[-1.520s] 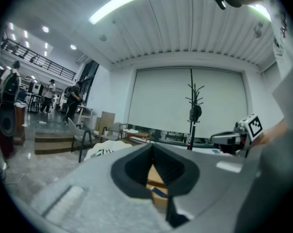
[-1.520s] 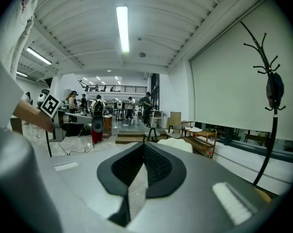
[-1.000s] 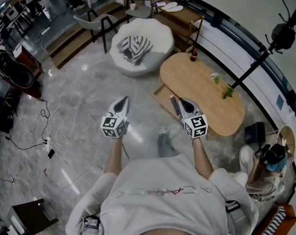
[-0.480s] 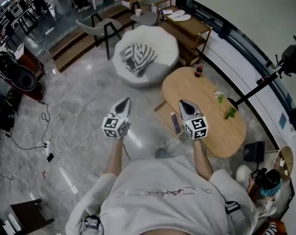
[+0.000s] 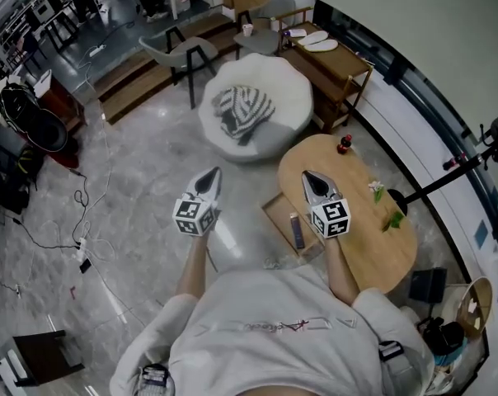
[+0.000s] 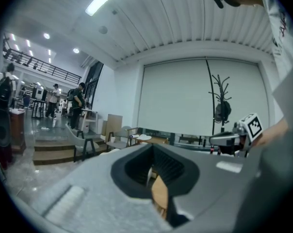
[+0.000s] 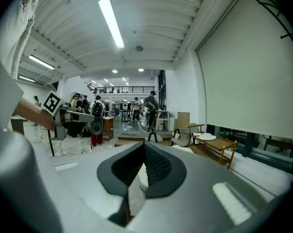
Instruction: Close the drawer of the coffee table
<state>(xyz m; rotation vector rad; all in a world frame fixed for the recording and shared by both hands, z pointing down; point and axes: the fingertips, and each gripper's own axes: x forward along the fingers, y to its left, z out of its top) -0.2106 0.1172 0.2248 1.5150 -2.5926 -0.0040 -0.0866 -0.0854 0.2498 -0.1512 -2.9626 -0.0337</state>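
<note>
- Left gripper [image 5: 209,174]: jaws clenched tight with nothing in them. It's held out about level over the marble floor [image 5: 142,163], well apart from the furniture. I don't think it has a job here.
- Round white pouf [image 5: 257,106] with a striped cloth on it sits further ahead, roughly between the two grippers. Not part of this.
- Drawer [image 5: 275,211]: sticking out of the coffee table's left side, wide open, with a dark remote-looking thing [image 5: 298,230] lying inside. Nothing is touching it, so the closing hasn't started.
- Right gripper [image 5: 308,175]: also clamped together and empty. From the head view it hangs over the spot where the drawer meets the coffee table [image 5: 364,238]. Its own view just looks across the room, so it's up high, not down at drawer level.
- My read: this is the approach step, just getting into position.
- The next move calls for bringing a gripper down to the drawer's outer front edge, then pushing it straight in toward the table. Closed jaws are fine for a push, and the right one looks better placed.
- On the tabletop there's a small red thing [image 5: 344,145] and a little plant [image 5: 376,190], both away from the drawer.
</note>
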